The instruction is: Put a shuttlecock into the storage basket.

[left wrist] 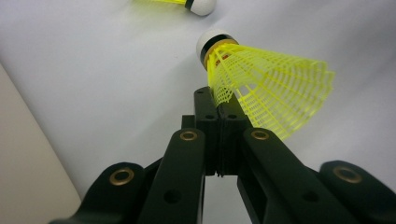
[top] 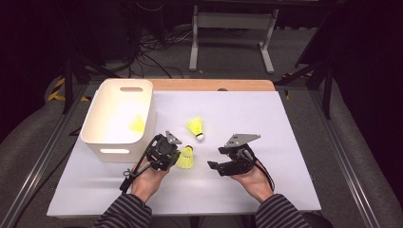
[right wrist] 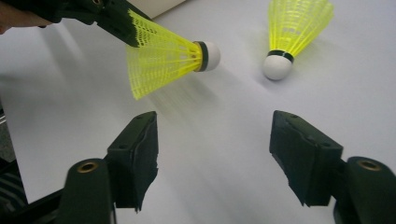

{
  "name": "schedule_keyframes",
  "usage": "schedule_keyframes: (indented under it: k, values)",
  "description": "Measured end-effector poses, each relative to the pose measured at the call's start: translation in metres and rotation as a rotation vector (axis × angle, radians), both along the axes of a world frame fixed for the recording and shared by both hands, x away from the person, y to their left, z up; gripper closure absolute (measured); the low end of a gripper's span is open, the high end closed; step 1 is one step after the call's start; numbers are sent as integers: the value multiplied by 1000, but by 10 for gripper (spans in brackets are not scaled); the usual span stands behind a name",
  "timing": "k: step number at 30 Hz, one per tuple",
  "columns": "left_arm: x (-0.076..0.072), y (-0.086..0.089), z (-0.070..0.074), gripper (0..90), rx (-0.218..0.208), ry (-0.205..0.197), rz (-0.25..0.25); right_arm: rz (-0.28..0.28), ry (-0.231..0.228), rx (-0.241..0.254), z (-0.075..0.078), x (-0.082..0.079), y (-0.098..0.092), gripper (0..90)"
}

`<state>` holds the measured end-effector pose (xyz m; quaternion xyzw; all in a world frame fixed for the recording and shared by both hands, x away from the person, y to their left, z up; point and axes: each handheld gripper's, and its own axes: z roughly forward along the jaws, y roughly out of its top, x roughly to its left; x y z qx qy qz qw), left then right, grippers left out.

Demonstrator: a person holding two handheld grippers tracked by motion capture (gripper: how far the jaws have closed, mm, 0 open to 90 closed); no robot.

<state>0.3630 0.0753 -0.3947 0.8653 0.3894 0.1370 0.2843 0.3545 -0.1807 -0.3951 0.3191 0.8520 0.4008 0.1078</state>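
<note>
My left gripper (top: 175, 156) is shut on the skirt edge of a yellow shuttlecock (top: 186, 158), which it holds just above the white table with the cork pointing away. In the left gripper view the jaws meet on the mesh of that shuttlecock (left wrist: 268, 88). My right gripper (top: 217, 157) stands open and empty to its right, jaws aimed toward it; the right gripper view has the held shuttlecock (right wrist: 168, 56) ahead of the spread jaws. A second yellow shuttlecock (top: 196, 127) lies on the table farther back.
A white bin (top: 92, 114) stands left of my left hand, with another yellow shuttlecock (top: 137, 124) inside it. The white table sheet (top: 247, 114) stretches to the right and back. A wooden strip runs along its far edge.
</note>
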Motion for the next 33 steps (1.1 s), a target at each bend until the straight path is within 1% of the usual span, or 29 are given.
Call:
schedule_keyframes:
  k: [2, 5, 7, 9, 11, 18, 19, 22, 27, 31, 33]
  values:
    - [0, 1, 0, 898, -1, 2, -2, -17, -4, 5, -1, -2, -5, 287]
    - [0, 4, 2, 898, -7, 6, -9, -32, -14, 11, -2, -4, -13, 294]
    - [-1, 5, 2, 898, -12, 8, -11, -39, -41, 15, -2, -7, -19, 296]
    - [-1, 6, 3, 898, -16, 10, -16, -45, -66, 29, -3, -9, -25, 288]
    - [-2, 8, 4, 898, -17, 15, -20, -50, -79, 44, -3, -11, -30, 286]
    - [-4, 12, 7, 898, -24, 20, -25, -83, -95, 99, -6, -18, -50, 259]
    - [-4, 13, 8, 898, -19, 16, -23, -86, -96, 98, -7, -19, -53, 256]
    - [-4, 14, 10, 898, -38, 27, -39, -108, -102, 107, -11, -22, -62, 245]
    - [-5, 15, 11, 898, -36, 26, -47, -136, -103, 132, -16, -23, -74, 212]
    - [-6, 16, 12, 898, -47, 38, -53, -151, -112, 142, -19, -26, -81, 202]
    - [-6, 16, 13, 898, -43, 35, -55, -161, -121, 147, -20, -29, -85, 197]
